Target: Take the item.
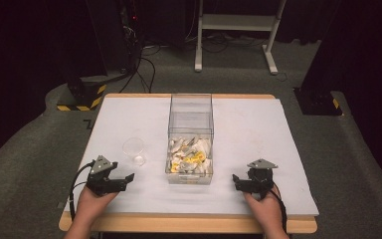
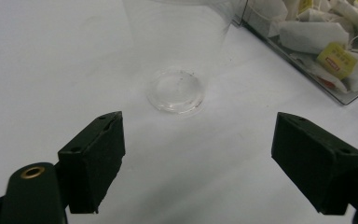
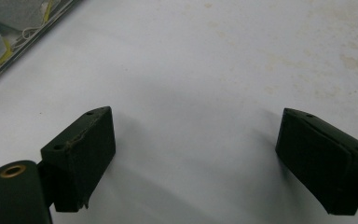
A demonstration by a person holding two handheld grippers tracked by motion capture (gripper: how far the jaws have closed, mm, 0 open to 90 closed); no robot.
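A clear plastic cup (image 1: 134, 150) stands upright on the white table sheet, left of a clear box (image 1: 190, 130) holding several tea bags (image 1: 190, 155). My left gripper (image 1: 127, 179) rests near the front edge, just below the cup, jaws wide apart and empty. In the left gripper view the cup (image 2: 176, 70) stands ahead of the open left gripper (image 2: 198, 156), with the box of tea bags (image 2: 321, 46) at the upper right. My right gripper (image 1: 236, 180) lies right of the box, open and empty. The right gripper view shows the open right gripper (image 3: 193, 154) over bare sheet, the box's corner (image 3: 14, 37) at upper left.
The white sheet (image 1: 258, 134) covers a wooden table (image 1: 189, 224) with bare room right of the box and behind the cup. Beyond the table are a white frame (image 1: 236, 30) on the floor, cables and dark equipment.
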